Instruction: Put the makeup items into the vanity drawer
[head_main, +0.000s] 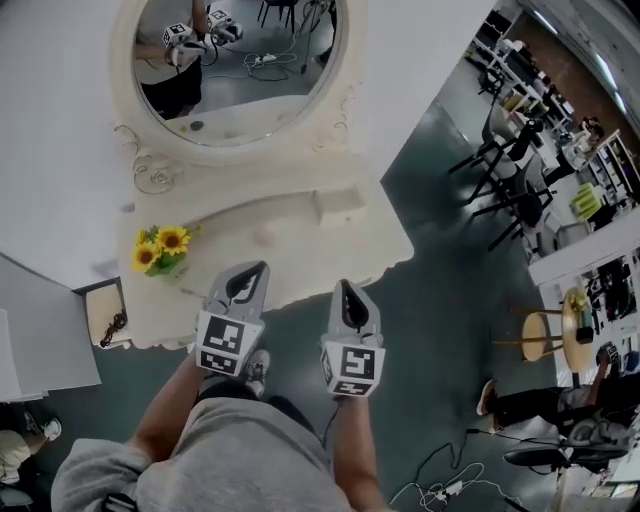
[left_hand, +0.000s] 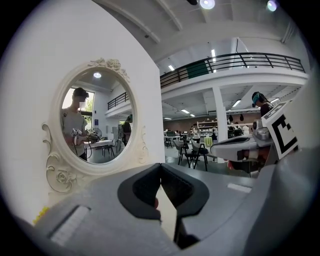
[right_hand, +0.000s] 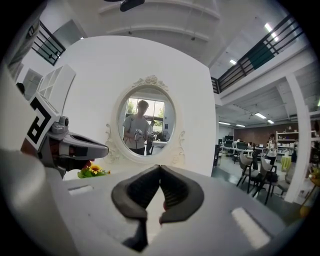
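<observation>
A white vanity table (head_main: 300, 250) with an oval mirror (head_main: 240, 60) stands in front of me. I cannot make out any makeup items or a drawer front on it. My left gripper (head_main: 262, 266) hovers over the vanity's front edge, its jaws meeting at the tips with nothing held. My right gripper (head_main: 343, 284) is level with it to the right, also shut and empty. In the left gripper view the closed tips (left_hand: 160, 165) point toward the mirror (left_hand: 95, 120). The right gripper view shows its shut tips (right_hand: 160, 166) below the mirror (right_hand: 145, 125).
Yellow sunflowers (head_main: 160, 250) stand at the vanity's left end. A small shelf (head_main: 105, 315) and a white cabinet (head_main: 40, 330) are to the left. Black chairs (head_main: 510, 190), a round wooden stool (head_main: 545, 335) and floor cables (head_main: 440, 490) are on the right.
</observation>
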